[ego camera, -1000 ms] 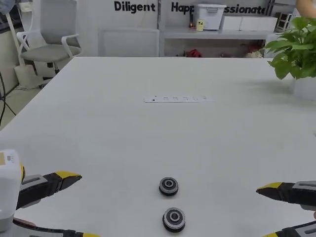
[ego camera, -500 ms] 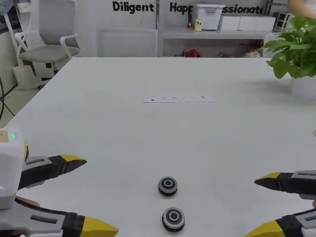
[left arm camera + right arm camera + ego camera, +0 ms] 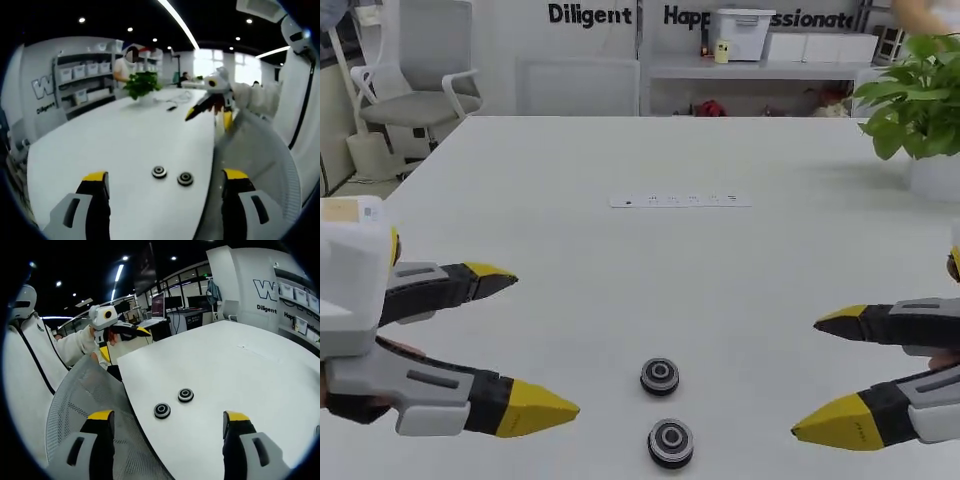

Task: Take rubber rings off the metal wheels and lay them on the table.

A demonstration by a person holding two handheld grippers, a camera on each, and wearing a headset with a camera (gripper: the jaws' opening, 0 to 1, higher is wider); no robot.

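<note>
The left gripper's (image 3: pixel 546 344) yellow-tipped jaws stand wide apart with nothing between them, and the right gripper (image 3: pixel 805 376) is spread just as wide and just as empty. Both are held at the near side of the white table (image 3: pixel 620 270), tips pointing inward toward each other, one on each side of the two metal wheels. The farther wheel (image 3: pixel 660 376) and the nearer wheel (image 3: pixel 671 443) lie flat on the tabletop, close together but not touching, with no jaw on either. Each shows a dark band around a silvery hub, so the rubber rings look to be on the wheels. In both gripper views the pair lies ahead between that view's own jaws, with a mesh chair back (image 3: pixel 90 390) close by. Farther up the table lies a flush socket strip (image 3: pixel 680 201), a potted plant (image 3: pixel 915 95) stands at the right edge, and an office chair (image 3: pixel 420 70) stands past the far left corner.
</note>
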